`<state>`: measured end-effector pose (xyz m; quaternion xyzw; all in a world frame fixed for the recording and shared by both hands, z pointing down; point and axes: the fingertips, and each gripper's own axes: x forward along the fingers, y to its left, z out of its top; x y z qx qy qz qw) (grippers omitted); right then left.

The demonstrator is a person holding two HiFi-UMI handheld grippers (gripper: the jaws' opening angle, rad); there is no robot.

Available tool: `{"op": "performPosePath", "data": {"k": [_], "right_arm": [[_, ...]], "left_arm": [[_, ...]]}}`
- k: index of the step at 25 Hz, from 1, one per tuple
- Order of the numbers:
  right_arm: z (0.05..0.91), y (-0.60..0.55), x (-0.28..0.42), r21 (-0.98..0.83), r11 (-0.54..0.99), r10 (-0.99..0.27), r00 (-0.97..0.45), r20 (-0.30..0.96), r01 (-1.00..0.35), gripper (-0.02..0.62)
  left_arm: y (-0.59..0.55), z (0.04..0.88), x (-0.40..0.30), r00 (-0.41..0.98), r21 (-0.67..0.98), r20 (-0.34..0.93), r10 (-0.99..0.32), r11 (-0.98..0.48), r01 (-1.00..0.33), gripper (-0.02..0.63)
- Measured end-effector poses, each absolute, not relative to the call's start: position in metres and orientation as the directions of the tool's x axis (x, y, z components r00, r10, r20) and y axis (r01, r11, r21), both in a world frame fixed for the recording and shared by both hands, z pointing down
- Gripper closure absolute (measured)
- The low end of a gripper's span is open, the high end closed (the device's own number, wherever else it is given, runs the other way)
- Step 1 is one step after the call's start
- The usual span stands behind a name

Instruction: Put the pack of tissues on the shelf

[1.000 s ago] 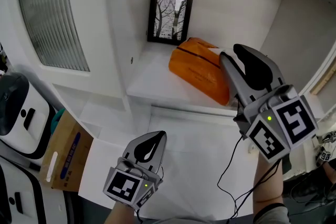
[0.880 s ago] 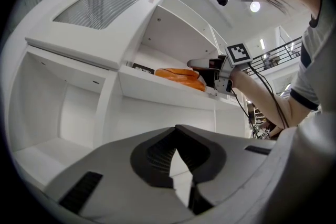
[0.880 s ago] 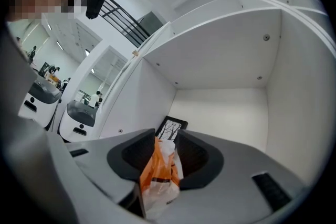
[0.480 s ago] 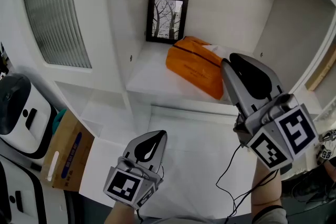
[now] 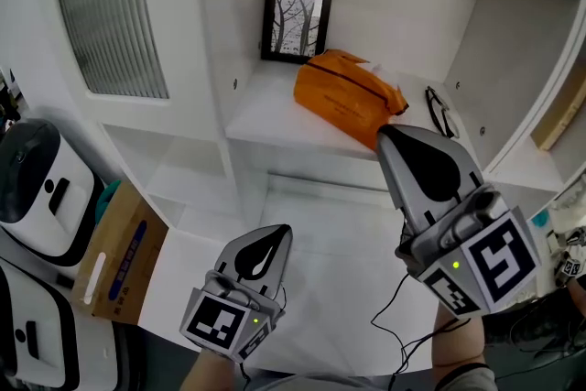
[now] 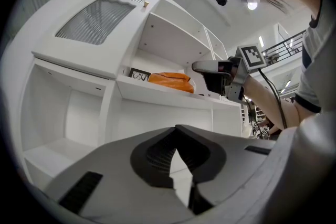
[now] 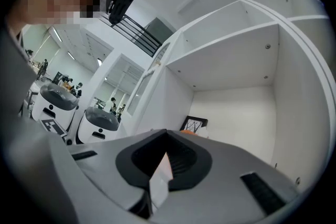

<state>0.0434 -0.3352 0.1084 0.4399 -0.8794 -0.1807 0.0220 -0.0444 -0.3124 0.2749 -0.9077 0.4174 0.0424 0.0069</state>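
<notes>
1. The pack of tissues (image 5: 348,101) lies on the shelf (image 5: 261,128), just in front of the picture frame (image 5: 298,23) and a little to its right. It sits at a slant, with one end turned toward the shelf's front edge. Nothing holds it.
2. Your right gripper (image 5: 396,140) is clenched and empty: its jaws have just been closing, with nothing between them. It hangs well in front of the frame, nearer you than the pack and apart from it.
3. Your left gripper (image 5: 273,240) is clenched on nothing too, farther from the frame, out over the bench (image 5: 339,288).
4. The placing looks done, so I judge the step in hand is backing away. Draw the right gripper straight out from the frame, not sideways, so it clips neither the pack's near end nor the shelf lip.
5. Mind the thin dark thing, perhaps glasses (image 5: 439,112), on the shelf farther right of the frame than the pack.
6. Check that the pack sits wholly on the shelf. If its near end overhangs, nudge it toward the frame.
</notes>
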Motion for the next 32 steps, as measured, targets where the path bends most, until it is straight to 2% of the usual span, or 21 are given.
{"op": "performPosePath", "data": {"k": [9, 32], "right_arm": [[0.146, -0.307, 0.029, 0.301, 0.627, -0.729, -0.677, -0.097, -0.718, 0.583], [0.244, -0.225, 0.029, 0.157, 0.727, -0.669, -0.741, -0.059, -0.669, 0.583]], "left_arm": [[-0.290, 0.284, -0.045, 0.642, 0.019, -0.092, -0.761, -0.646, -0.763, 0.580], [-0.220, 0.299, -0.017, 0.650, -0.021, -0.064, -0.757, -0.651, -0.759, 0.580]]}}
